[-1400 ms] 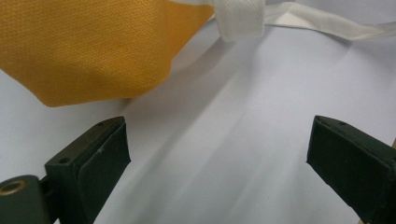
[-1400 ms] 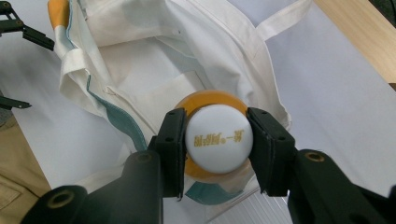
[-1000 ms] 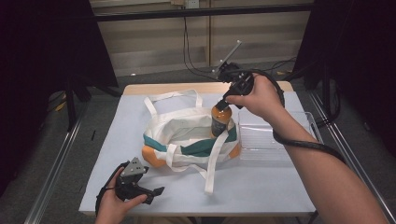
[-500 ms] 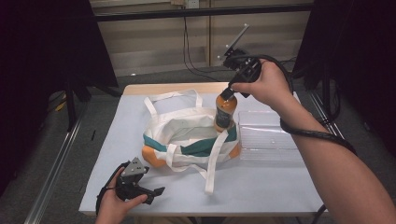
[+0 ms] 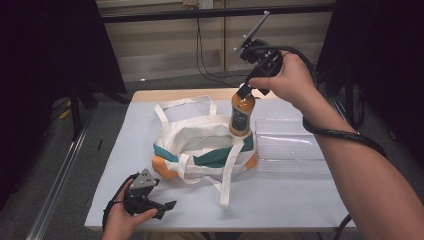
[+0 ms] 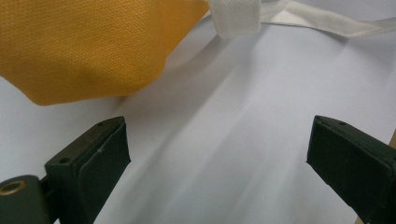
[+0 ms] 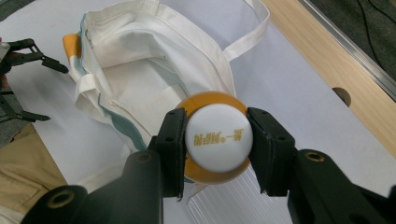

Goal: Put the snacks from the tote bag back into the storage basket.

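Observation:
My right gripper (image 5: 246, 93) is shut on the white cap (image 7: 218, 137) of an amber drink bottle (image 5: 241, 115) and holds it upright in the air, over the right end of a white tote bag (image 5: 200, 145). The bag has teal and orange trim and lies open on the grey table (image 5: 280, 200). From above in the right gripper view, both black jaws press on the cap, with the bag (image 7: 135, 74) beneath. My left gripper (image 5: 162, 207) rests in a hand at the table's front left, open and holding nothing. An orange corner of the bag (image 6: 88, 46) lies just beyond its jaws.
A clear plastic tray (image 5: 290, 147) lies right of the bag, partly under the raised bottle. Loose white straps (image 5: 227, 175) trail toward the front edge. A wooden strip (image 7: 327, 70) borders the table's far side, with cables and a metal rail beyond it.
My right gripper has lifted the bottle straight up, from down at the bag's rim to well above it. The left gripper has stayed where it was.

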Demonstrator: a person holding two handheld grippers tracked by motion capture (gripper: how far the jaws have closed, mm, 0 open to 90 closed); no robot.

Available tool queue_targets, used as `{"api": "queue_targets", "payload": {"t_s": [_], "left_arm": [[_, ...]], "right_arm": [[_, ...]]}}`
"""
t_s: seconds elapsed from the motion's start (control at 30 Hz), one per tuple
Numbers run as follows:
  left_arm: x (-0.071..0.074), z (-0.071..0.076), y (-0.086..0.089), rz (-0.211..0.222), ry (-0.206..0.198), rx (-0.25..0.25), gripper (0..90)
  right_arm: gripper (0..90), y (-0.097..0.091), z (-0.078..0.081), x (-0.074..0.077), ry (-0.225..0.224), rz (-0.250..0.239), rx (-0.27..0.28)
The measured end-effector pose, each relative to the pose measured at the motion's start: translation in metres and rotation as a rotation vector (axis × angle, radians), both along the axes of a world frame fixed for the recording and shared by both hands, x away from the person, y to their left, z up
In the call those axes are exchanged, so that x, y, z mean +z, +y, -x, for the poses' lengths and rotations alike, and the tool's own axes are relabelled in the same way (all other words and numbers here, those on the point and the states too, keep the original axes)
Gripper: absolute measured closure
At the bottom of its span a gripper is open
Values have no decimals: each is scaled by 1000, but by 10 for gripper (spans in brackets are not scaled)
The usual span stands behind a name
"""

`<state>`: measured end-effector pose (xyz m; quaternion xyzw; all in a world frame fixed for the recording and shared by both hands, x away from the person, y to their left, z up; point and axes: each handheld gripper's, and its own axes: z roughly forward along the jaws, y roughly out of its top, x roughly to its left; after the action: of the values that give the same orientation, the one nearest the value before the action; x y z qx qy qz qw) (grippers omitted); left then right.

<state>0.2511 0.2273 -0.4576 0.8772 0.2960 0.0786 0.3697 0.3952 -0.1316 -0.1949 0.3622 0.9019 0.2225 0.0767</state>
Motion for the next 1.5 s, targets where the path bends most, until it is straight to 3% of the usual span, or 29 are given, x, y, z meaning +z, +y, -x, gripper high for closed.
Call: {"api": "queue_targets", "payload": {"t_s": [0.57, 1.33, 1.5], "left_arm": [[0, 0, 0, -5, 3, -1, 56], [0, 0, 0, 9, -4, 0, 56], [1, 0, 0, -8, -8, 3, 56]], "right_arm": [[598, -10, 2, 21, 2, 31, -4], [598, -30, 6, 22, 6, 53, -25], [597, -35, 9, 23, 4, 48, -38]]}}
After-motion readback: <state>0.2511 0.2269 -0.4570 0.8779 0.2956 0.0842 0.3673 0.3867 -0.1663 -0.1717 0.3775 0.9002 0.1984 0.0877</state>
